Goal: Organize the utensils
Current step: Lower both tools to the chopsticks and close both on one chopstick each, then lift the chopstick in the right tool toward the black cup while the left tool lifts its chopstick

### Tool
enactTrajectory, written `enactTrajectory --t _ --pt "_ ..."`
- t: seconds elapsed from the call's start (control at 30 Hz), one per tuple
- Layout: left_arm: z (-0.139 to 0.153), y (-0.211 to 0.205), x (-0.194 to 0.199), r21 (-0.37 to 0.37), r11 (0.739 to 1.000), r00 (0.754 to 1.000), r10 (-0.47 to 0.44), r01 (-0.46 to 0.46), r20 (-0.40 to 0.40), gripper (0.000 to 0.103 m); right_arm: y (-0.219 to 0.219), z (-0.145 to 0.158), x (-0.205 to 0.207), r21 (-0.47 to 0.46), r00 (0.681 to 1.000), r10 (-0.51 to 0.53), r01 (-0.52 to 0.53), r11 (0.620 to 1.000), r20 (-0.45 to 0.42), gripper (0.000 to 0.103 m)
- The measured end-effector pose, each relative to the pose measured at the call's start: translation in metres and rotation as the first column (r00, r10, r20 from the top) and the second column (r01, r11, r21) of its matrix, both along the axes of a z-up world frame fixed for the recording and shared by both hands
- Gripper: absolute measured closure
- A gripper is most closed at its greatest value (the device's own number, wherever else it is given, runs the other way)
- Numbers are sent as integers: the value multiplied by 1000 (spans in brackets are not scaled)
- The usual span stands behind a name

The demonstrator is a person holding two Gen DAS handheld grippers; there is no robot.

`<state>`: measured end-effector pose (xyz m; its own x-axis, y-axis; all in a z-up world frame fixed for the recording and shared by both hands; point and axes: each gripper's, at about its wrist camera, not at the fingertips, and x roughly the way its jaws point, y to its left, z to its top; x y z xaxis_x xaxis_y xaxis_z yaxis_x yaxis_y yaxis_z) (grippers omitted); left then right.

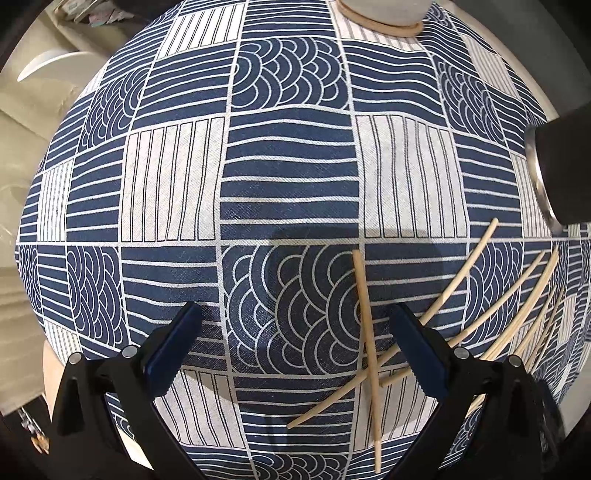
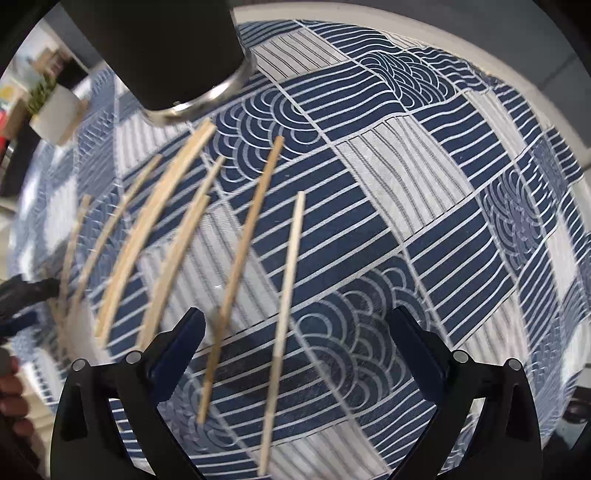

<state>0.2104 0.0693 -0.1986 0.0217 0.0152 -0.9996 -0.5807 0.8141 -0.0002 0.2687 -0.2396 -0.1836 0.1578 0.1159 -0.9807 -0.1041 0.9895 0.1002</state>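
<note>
Several pale wooden chopsticks lie loose on a blue-and-white patterned tablecloth [image 1: 288, 177]. In the left wrist view one chopstick [image 1: 365, 325] lies between my fingers and crosses another [image 1: 436, 306]; more fan out at the lower right. My left gripper [image 1: 295, 325] is open and empty above them. In the right wrist view the chopsticks [image 2: 247, 236] spread across the left half, one [image 2: 284, 314] between my fingers. My right gripper [image 2: 297, 328] is open and empty. A black cylindrical cup with a metal rim [image 2: 162, 55] stands beyond the chopsticks; it also shows in the left wrist view [image 1: 561, 166].
A white pot on a round wooden coaster [image 1: 384, 22] stands at the table's far edge. A white planter with a green plant [image 2: 55, 107] sits at the far left. The other gripper [image 2: 26, 291] and a hand [image 2: 11, 398] show at the left edge.
</note>
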Motion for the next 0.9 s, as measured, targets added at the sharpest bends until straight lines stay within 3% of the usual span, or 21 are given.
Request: enactTrajectory --t 0.07,0.17,0.23,0.33,0.4,0.43,0.5,0.53,0.6,0.67,0.83,0.9 --pt "-1 2 1 -2 1000 1000 -4 4 -6 4 -7 8 -1 9 1000 -20 19 1000 15 8" --pt "-1 2 2 -2 1000 1000 -12 12 -12 5 -10 12 0 -86 998 -22 26 996 54 9" --pt "-1 1 5 -2 1000 1000 -20 20 -10 9 -11 10 1 -115 999 -6 11 993 41 30" --pt "9 -8 16 11 998 998 -70 70 2 26 -12 8 6 -86 1000 -15 17 996 16 38" --pt "15 -20 21 27 991 991 -135 134 26 46 -9 8 9 -83 1000 5 -4 997 20 56" --pt "17 -25 23 30 986 986 -162 161 34 51 -6 10 10 -83 1000 17 -15 996 20 63" --pt "19 -31 26 32 980 980 -195 194 41 65 3 12 10 -83 999 42 -41 996 16 95" --pt "19 -32 26 30 978 977 -207 206 46 70 5 11 11 -91 999 49 -48 995 10 96" --pt "19 -31 27 12 977 975 -215 215 55 93 3 12 14 -73 999 41 -41 997 6 98" --pt "19 -25 27 -36 975 975 -215 217 62 98 -2 12 18 -54 1000 24 -24 998 -3 98" --pt "8 -3 15 -112 965 969 -228 238 100 98 -31 23 8 -47 1000 -6 7 999 13 98" --pt "7 0 11 -112 960 964 -246 257 104 98 -37 30 7 -43 999 -22 23 999 25 99"
